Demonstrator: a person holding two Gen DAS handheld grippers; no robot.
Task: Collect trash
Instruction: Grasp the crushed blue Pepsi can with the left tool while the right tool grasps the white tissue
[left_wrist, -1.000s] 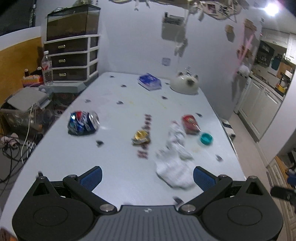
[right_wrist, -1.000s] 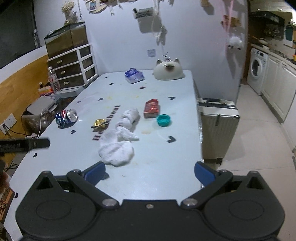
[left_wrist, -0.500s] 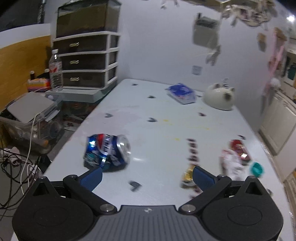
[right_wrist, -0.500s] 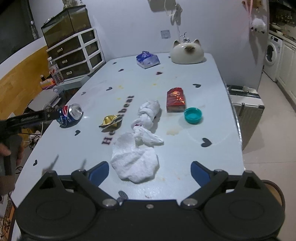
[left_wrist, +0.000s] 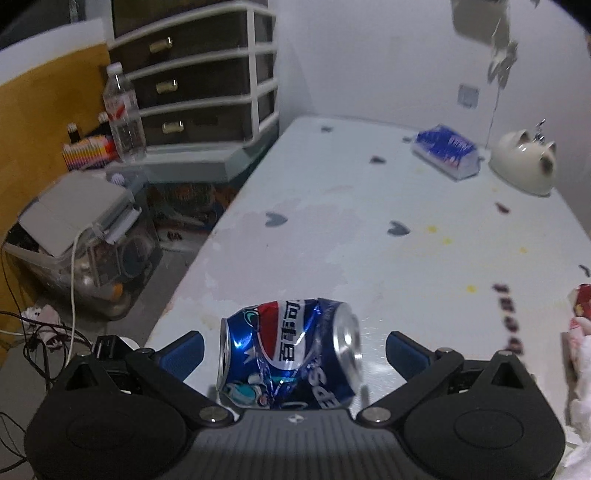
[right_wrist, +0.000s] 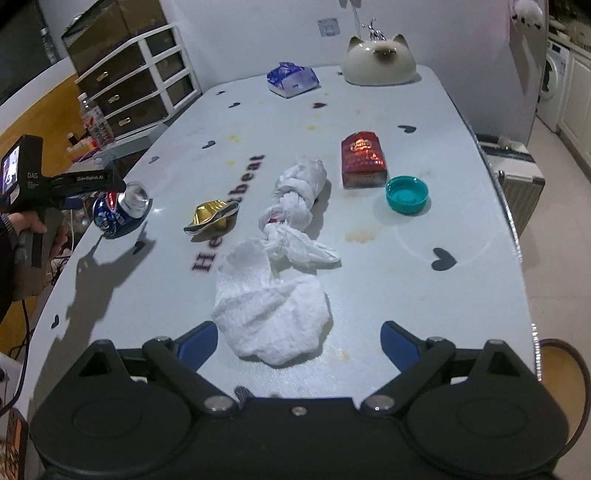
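A crushed blue soda can (left_wrist: 291, 354) lies on its side near the left edge of the white table (left_wrist: 369, 221). My left gripper (left_wrist: 293, 347) is open around it, one blue pad on each side, with gaps. From the right wrist view, that left gripper (right_wrist: 110, 186) is at the can (right_wrist: 120, 208), held by a hand (right_wrist: 26, 225). My right gripper (right_wrist: 298, 338) is open just short of a crumpled white tissue (right_wrist: 269, 314). Beyond lie a twisted tissue (right_wrist: 299, 192), a gold wrapper (right_wrist: 212, 218), a red packet (right_wrist: 364, 158) and a teal cap (right_wrist: 407, 194).
A cat-shaped ceramic jar (right_wrist: 378, 61) and a blue tissue pack (right_wrist: 291, 79) stand at the table's far end. Left of the table are a drawer unit (left_wrist: 195, 74), a water bottle (left_wrist: 123, 114) and a cluttered bin (left_wrist: 85, 236). A suitcase (right_wrist: 513, 177) stands at the right.
My left gripper swung left and down, from the middle of the table to the can, which now sits between its fingers. My right gripper dropped closer to the white tissue.
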